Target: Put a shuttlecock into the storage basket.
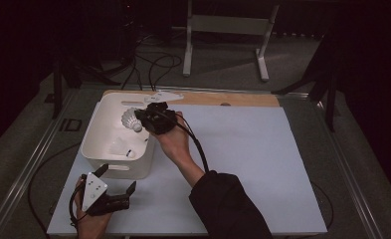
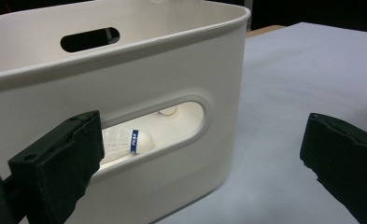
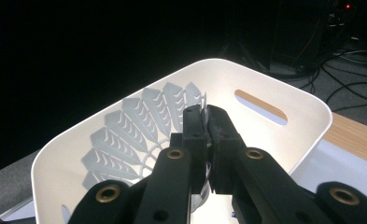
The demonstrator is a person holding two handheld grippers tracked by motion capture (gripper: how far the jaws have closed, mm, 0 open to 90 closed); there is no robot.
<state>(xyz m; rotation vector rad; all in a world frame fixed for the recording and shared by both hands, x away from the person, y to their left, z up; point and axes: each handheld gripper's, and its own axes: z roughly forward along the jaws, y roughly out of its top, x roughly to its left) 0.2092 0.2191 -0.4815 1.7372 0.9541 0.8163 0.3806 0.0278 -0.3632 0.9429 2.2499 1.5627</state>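
Your right gripper [image 1: 144, 119] is clamped on the skirt of a white shuttlecock [image 1: 130, 119] and holds it over the open white bin [image 1: 94, 134], near the bin's far right corner. In the right gripper view the jaws are pressed together on the thin edge of the feathers [image 3: 139, 130]. A second shuttlecock [image 2: 125, 141] lies on the bottom of the bin; you see it through the handle slot in the left gripper view. Your left gripper [image 1: 117, 186] rests on the tabletop [image 1: 243, 164] just in front of the bin, with its jaws wide apart and nothing between them.
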